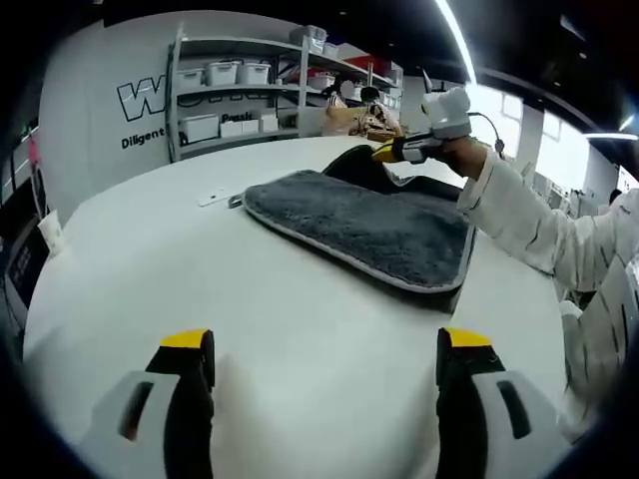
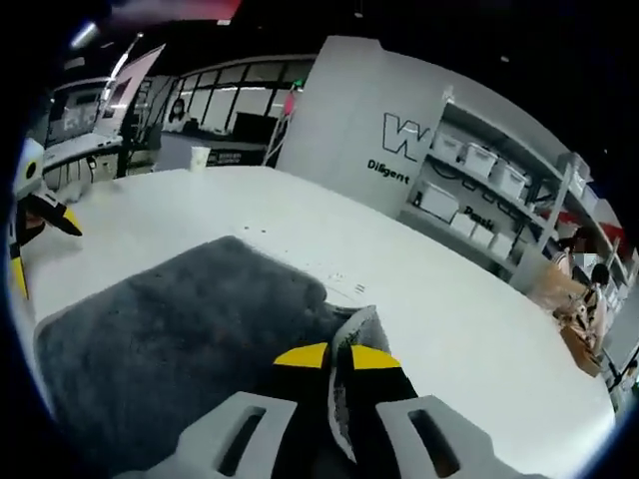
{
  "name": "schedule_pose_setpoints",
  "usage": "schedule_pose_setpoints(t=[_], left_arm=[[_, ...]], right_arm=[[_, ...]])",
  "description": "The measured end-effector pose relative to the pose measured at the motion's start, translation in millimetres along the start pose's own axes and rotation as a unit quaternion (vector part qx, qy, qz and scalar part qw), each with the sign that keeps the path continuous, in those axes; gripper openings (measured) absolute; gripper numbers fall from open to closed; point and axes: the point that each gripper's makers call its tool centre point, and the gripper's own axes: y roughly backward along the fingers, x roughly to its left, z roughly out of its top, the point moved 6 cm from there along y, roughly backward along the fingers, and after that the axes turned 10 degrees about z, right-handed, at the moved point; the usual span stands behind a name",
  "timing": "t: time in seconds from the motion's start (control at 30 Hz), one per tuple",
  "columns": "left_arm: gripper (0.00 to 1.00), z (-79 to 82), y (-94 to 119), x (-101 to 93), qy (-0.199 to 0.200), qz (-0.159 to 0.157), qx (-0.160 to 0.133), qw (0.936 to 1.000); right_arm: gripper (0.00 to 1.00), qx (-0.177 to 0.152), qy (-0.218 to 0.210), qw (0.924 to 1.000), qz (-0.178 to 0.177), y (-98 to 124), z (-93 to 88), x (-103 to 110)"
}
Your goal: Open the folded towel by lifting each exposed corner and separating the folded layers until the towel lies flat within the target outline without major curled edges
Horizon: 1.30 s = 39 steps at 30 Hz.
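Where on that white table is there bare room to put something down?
Bare table lies between the left gripper and the grey towel, and left of it. It is crowded where the right gripper pinches the towel's edge.

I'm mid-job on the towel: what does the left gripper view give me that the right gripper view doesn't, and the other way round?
Left gripper view: the whole folded grey plush towel on the white table, the left gripper open above bare table, and the right gripper at the towel's far corner.

Right gripper view: the close-up, jaws shut on the towel's pale-edged corner.

Both: towel, table, shelving with white bins.
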Motion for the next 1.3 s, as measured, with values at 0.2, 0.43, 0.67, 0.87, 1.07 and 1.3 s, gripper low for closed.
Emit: schedule_pose_setpoints(t=[0.2,0.43,0.67,0.87,1.07,1.3], left_arm=[[0.91,0.6,-0.5,1.2,0.0,0.0,0.0,1.0],[0.91,0.2,-0.5,1.0,-0.002,-0.001,0.001,1.0],[0.91,0.1,0.2,1.4,-0.001,-0.001,0.0,1.0],[0.91,0.2,-0.1,2.2,0.0,-0.001,0.0,1.0],[0.91,-0.4,-0.6,1.7,-0.001,-0.001,0.002,1.0],[0.9,-1.1,-1.0,3.2,0.001,0.001,0.004,1.0]], right_arm=[[0.0,0.006,0.008,0.9992,-0.039,9.6,-1.1,-23.8],[0.0,0.024,0.02,0.997,-0.071,15.9,-9.9,-50.2],[0.0,0.039,0.021,0.9954,-0.086,20.1,-17.8,-71.2],[0.0,0.052,0.037,0.9939,-0.09,17.7,-16.9,-81.9],[0.0,0.072,0.054,0.992,-0.089,8.6,-13.7,-99.1],[0.0,0.102,0.071,0.9867,-0.104,1.1,-15.7,-121.0]])
